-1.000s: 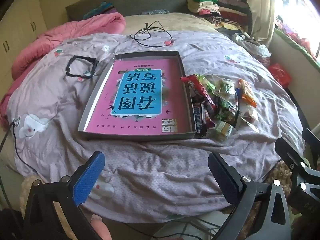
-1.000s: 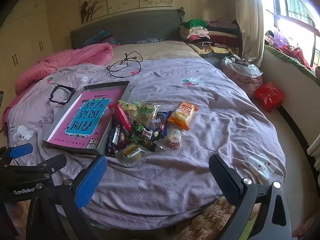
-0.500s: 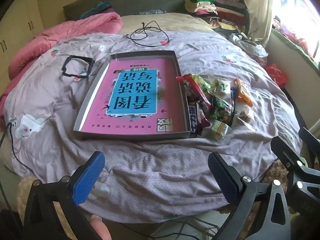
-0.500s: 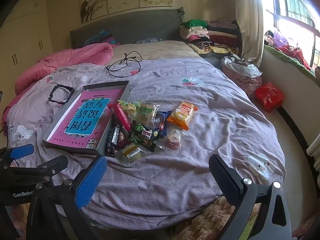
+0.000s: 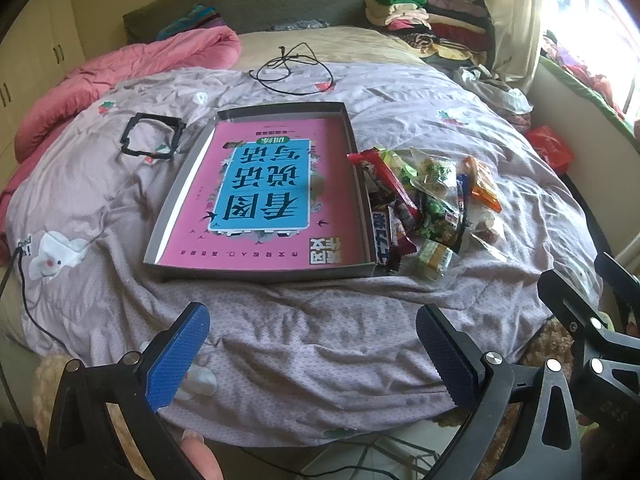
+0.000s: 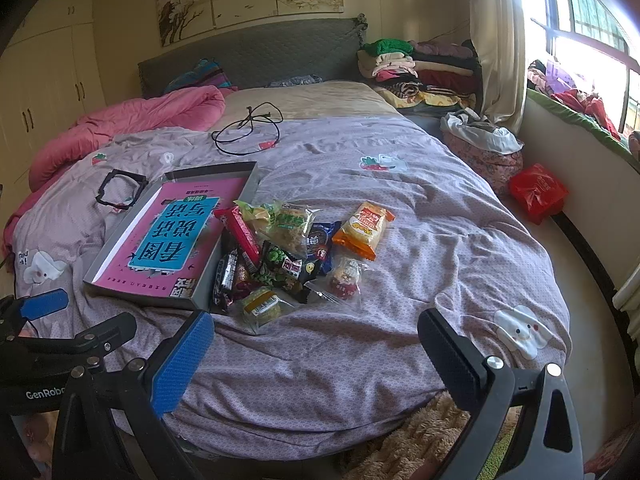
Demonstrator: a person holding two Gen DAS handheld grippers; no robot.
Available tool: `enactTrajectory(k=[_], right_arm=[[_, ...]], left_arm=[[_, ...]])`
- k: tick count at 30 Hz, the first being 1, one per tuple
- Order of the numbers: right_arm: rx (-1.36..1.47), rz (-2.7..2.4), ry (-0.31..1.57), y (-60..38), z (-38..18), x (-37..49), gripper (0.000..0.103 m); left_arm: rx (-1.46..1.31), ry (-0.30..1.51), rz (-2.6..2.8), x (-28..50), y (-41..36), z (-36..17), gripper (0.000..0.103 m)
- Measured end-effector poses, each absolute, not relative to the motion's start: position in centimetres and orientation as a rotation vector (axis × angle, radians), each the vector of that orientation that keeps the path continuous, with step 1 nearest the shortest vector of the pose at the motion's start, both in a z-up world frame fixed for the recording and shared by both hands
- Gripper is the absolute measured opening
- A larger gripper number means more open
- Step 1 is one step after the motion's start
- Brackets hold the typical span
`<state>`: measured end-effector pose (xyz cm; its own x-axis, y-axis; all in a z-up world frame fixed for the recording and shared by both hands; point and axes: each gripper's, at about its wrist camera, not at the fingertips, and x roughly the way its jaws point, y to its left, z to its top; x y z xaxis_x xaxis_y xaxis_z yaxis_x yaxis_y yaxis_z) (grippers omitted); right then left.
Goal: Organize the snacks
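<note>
Bedspread open rightward — snacks crowd tray edge.

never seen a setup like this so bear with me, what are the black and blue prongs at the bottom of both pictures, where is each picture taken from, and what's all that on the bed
No robot here: a person holds a two-finger gripper in each hand, and a fisheye camera on each one looks forward along its fingers. The prongs are those fingers.

One picture comes from the left gripper, the other from the right gripper. Both are open and hold nothing, hanging at the near edge of the bed.

On the bed lies a shallow grey box with a pink and blue printed bottom. Beside it, on the right, is a pile of wrapped snacks, including a red bar and an orange packet. All the snacks are outside the box.

Farther back lie a black cable and a pink quilt.
</note>
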<state>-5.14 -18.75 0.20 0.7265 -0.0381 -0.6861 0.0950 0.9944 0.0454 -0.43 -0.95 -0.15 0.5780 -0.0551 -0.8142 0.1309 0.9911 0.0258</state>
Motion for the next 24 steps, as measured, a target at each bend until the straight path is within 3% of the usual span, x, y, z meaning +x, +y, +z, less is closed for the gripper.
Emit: enactTrajectory(k=[24], right_arm=[[0.089,-0.071,0.760,-19.66,-0.08,-4.97,0.103]], left_arm=[[0.090,0.951,-0.118,0.00,-1.28,-0.60,0.103]])
